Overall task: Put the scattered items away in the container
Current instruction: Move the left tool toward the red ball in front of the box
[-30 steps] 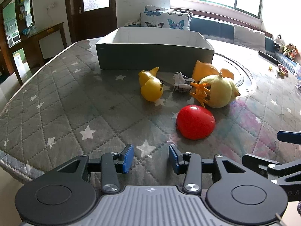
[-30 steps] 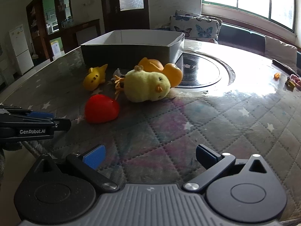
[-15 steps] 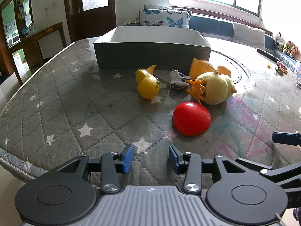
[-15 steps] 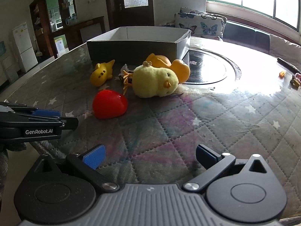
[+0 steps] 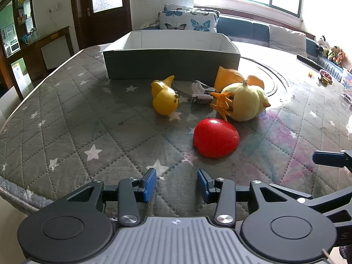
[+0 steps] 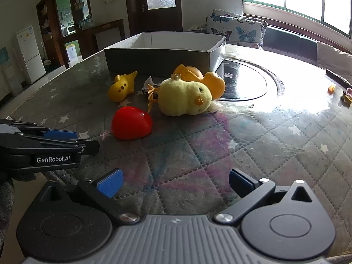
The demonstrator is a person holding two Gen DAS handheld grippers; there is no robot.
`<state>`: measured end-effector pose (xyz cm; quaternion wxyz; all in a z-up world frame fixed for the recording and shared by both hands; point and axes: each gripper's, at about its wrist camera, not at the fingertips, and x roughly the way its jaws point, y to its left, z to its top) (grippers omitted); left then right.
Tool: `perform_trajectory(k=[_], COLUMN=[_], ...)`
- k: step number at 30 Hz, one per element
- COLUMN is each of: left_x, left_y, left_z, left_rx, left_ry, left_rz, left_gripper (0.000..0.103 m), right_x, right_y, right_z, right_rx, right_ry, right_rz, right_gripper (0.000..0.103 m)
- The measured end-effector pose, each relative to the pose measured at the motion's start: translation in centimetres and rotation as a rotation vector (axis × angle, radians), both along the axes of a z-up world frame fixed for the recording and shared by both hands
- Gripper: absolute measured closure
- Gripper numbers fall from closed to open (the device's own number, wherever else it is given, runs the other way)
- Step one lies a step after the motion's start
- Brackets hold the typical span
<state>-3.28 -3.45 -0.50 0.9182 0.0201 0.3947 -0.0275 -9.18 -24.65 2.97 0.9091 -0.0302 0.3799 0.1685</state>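
On the quilted surface the grey cardboard box stands empty as far as its visible interior shows, with the toys just before it: plush chick, soft and best pinched across the body; red heart, glossy, probably slippery; yellow rubber duck; and a small wrapped item (unclear). The left hand-held gripper and right hand-held gripper both hover with jaws apart, holding nothing.

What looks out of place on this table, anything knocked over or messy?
The toys are toppled: the plush chick lies on its side, orange feet sticking out, and the yellow rubber duck lies tipped over too. All sit outside the grey box, beside a red heart-shaped toy. Nothing looks broken.
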Motion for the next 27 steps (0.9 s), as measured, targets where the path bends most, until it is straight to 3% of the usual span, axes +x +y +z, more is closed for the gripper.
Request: perform_trajectory(k=[27], left_x=[0.09], left_y=[-0.12], left_z=[0.02], left_rx=[0.001], left_ry=[0.0], left_rz=[-0.003], left_gripper=[0.059], right_x=[0.0], right_y=[0.4], right_z=[-0.2], right_rx=[-0.01], right_ry=[0.005], right_rz=[0.006], right_gripper=[0.0])
